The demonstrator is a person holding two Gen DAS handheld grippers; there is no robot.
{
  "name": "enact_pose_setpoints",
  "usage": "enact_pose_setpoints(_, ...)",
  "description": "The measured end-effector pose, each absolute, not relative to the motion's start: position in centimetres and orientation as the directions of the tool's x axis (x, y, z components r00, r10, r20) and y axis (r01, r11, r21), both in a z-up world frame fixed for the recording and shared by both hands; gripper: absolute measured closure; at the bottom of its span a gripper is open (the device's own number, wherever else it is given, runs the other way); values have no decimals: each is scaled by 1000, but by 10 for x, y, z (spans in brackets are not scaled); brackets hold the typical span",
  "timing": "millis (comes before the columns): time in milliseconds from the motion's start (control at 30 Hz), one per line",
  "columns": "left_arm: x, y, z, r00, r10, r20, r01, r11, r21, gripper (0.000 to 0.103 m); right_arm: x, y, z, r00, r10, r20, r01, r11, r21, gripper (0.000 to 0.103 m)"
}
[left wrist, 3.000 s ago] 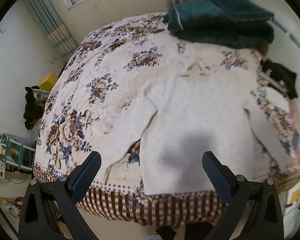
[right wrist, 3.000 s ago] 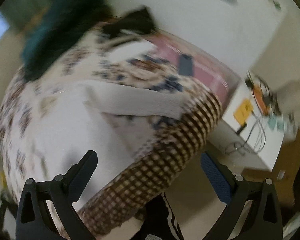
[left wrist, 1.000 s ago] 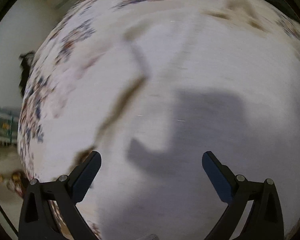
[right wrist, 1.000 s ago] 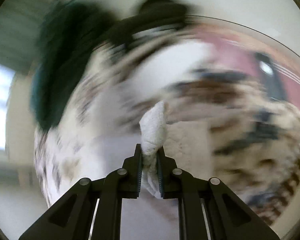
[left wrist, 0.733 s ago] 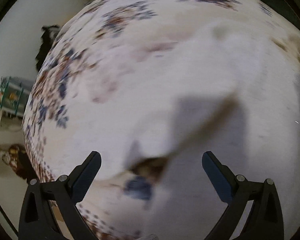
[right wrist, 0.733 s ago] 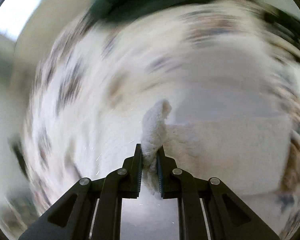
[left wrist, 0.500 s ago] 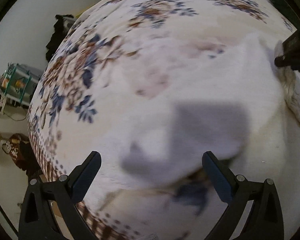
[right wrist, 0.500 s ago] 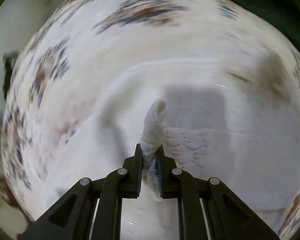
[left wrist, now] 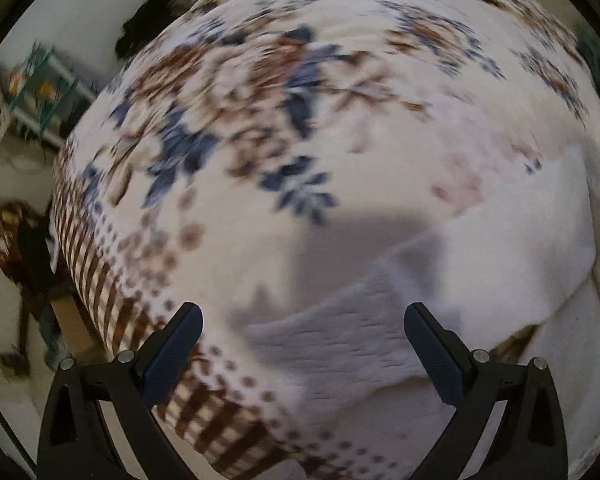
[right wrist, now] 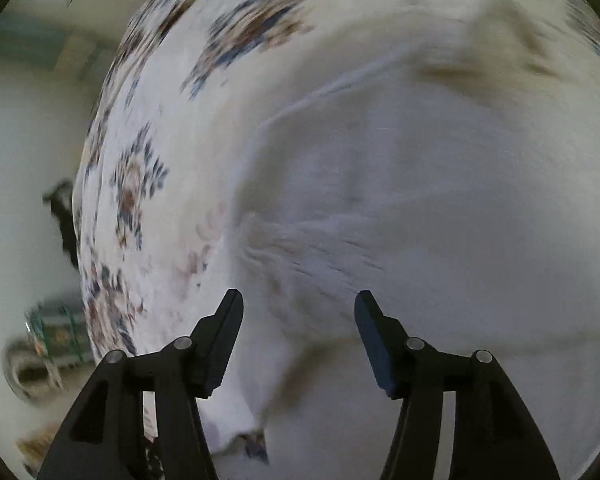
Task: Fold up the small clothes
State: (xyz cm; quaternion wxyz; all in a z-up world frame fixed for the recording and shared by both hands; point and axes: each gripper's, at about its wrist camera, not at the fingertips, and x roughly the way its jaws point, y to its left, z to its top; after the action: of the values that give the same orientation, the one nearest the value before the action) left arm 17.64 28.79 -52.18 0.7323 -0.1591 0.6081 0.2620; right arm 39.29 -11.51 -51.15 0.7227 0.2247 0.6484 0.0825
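Note:
A small white knit sweater (right wrist: pixel 400 208) lies on the flowered bedspread (right wrist: pixel 148 184). In the right wrist view one sleeve lies folded across the sweater's body, its ribbed cuff (right wrist: pixel 300 248) just ahead of the fingers. My right gripper (right wrist: pixel 299 304) hangs over it with its jaws opening and nothing pressed between the pads. In the left wrist view the other sleeve (left wrist: pixel 480 272) runs down to a ribbed cuff (left wrist: pixel 340 340) near the bed's edge. My left gripper (left wrist: pixel 302 320) is open above that cuff, pointing steeply down, holding nothing.
The bedspread's brown checked border (left wrist: pixel 100 280) marks the bed edge at lower left. Beyond it are the floor, a green rack (left wrist: pixel 40 92) and dark clothes (left wrist: pixel 148 20) by the wall. Both views are blurred by motion.
My right gripper carried a sleeve across the sweater's body and has let it go, its jaws now apart. My left gripper swept left across the sweater to the other sleeve's cuff.

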Motion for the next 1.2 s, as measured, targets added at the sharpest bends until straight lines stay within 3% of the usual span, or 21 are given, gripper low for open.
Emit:
enact_pose_setpoints(133,154,322,-550,103,90,-991,-637,771,4,0,338,-176,-502,163,345,-924,285,881,379,43)
enact_pose_setpoints(200,151,327,-576,93,-27,-995,-645,760,-81,2,309,-200,-508,141,316,-938,329,879,345,43)
enact_pose_setpoints(233,151,326,-583,90,-51,-995,-644,759,-97,7,309,-209,-512,127,306,-944,341,880,331,43)
enact_pose_setpoints(267,153,322,-591,85,-75,-994,-638,762,-112,23,296,-217,-520,101,288,-952,354,884,305,43)
enact_pose_setpoints(300,158,313,-595,105,-100,-990,-613,777,-143,53,299,-207,-534,82,273,-959,363,887,284,43)
enact_pose_setpoints(333,161,307,-595,110,-92,-990,-599,789,-140,70,297,-204,-544,61,261,-963,373,889,265,43)
enact_pose_setpoints(367,165,300,-593,113,-80,-990,-576,807,-131,98,289,-209,-549,42,254,-966,380,891,251,43)
enact_pose_setpoints(533,184,321,-539,258,35,-966,-577,807,-125,98,272,-190,-561,-16,217,-976,339,920,199,43)
enact_pose_setpoints(700,203,408,-509,354,165,-921,-691,709,-139,97,274,-156,-558,-4,147,-989,253,957,141,43)
enact_pose_setpoints(767,208,431,-513,379,163,-911,-713,679,-175,97,280,-140,-560,10,120,-993,223,967,120,43)
enact_pose_setpoints(933,214,465,-539,445,13,-896,-752,549,-365,92,293,-115,-569,18,116,-993,211,970,117,43)
enact_pose_setpoints(1033,198,475,-545,475,-1,-880,-780,462,-421,87,298,-112,-568,22,155,-988,228,961,156,43)
enact_pose_setpoints(1200,146,490,-555,477,17,-879,-842,293,-452,59,303,-104,-558,27,181,-983,217,959,183,43)
